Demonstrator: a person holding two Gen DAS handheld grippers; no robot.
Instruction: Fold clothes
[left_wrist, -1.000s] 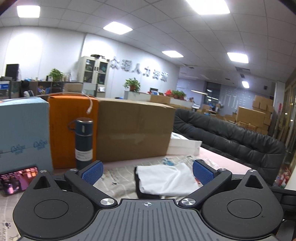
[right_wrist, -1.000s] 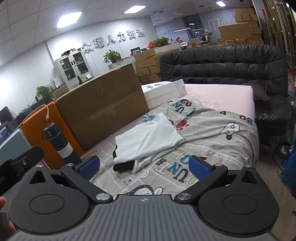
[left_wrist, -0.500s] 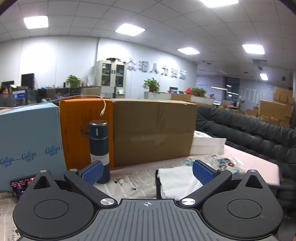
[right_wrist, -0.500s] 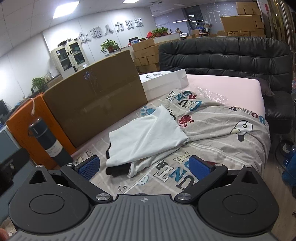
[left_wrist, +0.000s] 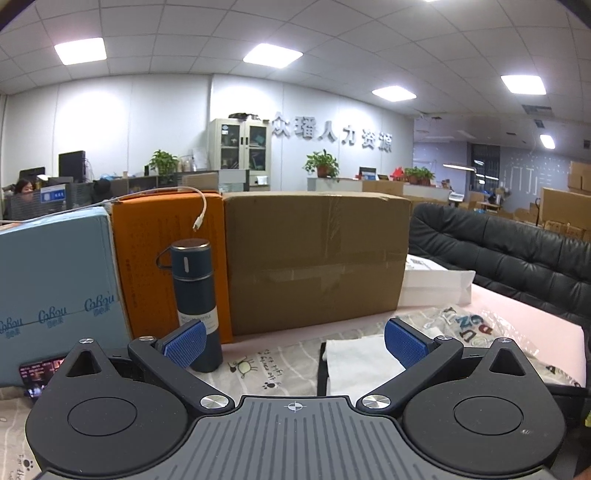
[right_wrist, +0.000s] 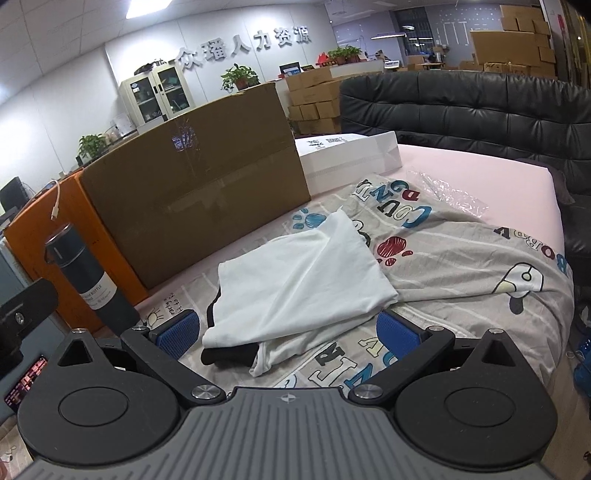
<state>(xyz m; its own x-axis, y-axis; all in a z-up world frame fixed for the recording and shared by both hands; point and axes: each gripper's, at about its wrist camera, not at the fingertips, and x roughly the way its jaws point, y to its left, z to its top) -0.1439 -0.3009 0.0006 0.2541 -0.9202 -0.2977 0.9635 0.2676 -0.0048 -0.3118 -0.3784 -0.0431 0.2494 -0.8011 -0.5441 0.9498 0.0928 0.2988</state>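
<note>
1. Left hand-held gripper (left_wrist: 293, 343): seen at the bottom of the left wrist view, fingers spread wide with the blue pads (left_wrist: 184, 343) well apart; nothing is held between them.
2. Right hand-held gripper (right_wrist: 288, 328): seen at the bottom of the right wrist view, likewise released, blue pads set far apart and empty.
3. White garment (right_wrist: 303, 273): laid loosely folded at the centre of the right wrist view, on the printed sheet; its near edge is shown between the right gripper's fingers, without visible contact. In the left wrist view only a corner is seen, lower centre-right, beside the right-hand pad.
4. Black garment (right_wrist: 229, 354): partly covered by the white garment, a dark edge showing at the lower left of the pile.
5. Printed sheet (right_wrist: 461, 254): grey, with cartoon letters and paw prints, spread over the pink worktop (right_wrist: 509, 184).
6. Brown cardboard box (left_wrist: 314, 258): stood at the centre of the left wrist view, behind the garments.
7. Orange box (left_wrist: 147, 258): placed just left of the brown box, a white cable (left_wrist: 199, 210) hanging over its top.
8. Dark blue flask (left_wrist: 194, 295): upright in front of the orange box.
9. Light blue box (left_wrist: 55, 280): far left of the left wrist view.
10. White box (right_wrist: 351, 155): right of the brown box, upper centre of the right wrist view.
11. Black sofa (right_wrist: 480, 110): upper right, behind the worktop.
</note>
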